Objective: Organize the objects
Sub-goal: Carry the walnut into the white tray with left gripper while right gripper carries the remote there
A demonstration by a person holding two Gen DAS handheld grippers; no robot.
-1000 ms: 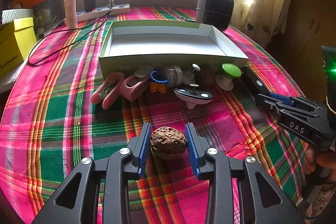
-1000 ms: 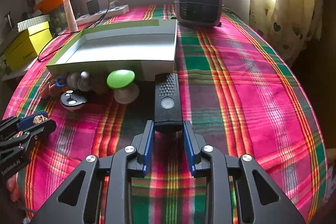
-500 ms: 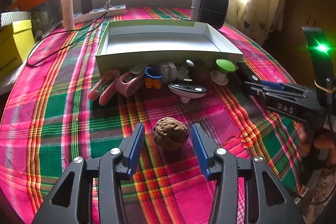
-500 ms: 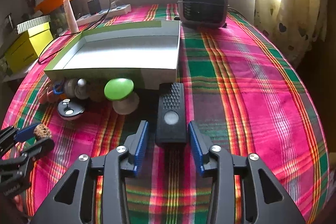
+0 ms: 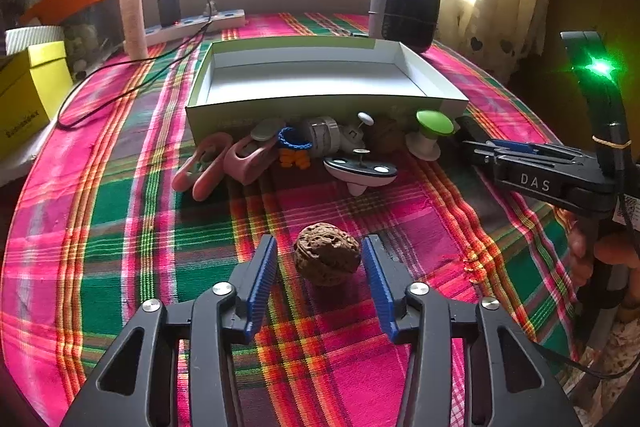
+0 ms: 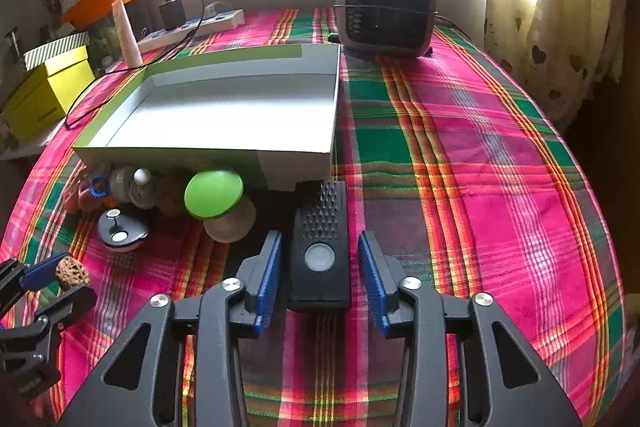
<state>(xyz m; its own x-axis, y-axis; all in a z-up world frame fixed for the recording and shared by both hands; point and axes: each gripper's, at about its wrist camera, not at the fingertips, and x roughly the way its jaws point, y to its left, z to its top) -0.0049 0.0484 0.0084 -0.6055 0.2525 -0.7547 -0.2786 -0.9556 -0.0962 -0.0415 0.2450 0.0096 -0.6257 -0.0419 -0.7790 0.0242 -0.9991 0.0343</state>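
Note:
A brown walnut (image 5: 326,259) lies on the plaid cloth between the open blue pads of my left gripper (image 5: 320,267); a gap shows on each side. In the right wrist view my right gripper (image 6: 320,267) is open around the near end of a black remote-like device (image 6: 322,247), not touching it. An empty white and green box (image 5: 320,105) stands behind. In front of it lie pink clips (image 5: 224,163), a blue ring (image 5: 294,139), a black and white spinner (image 5: 360,171) and a green-topped spool (image 5: 430,135).
A black heater (image 6: 386,11) stands behind the box's right corner. A power strip with a charger and cable (image 5: 188,23), a cream tube (image 5: 134,17) and a yellow box (image 5: 28,95) are at the far left. Curtains hang at the right.
Both grippers have opened wider. The left pads have come off the walnut, which now rests on the cloth. The right gripper has moved forward so its pads flank the black device.

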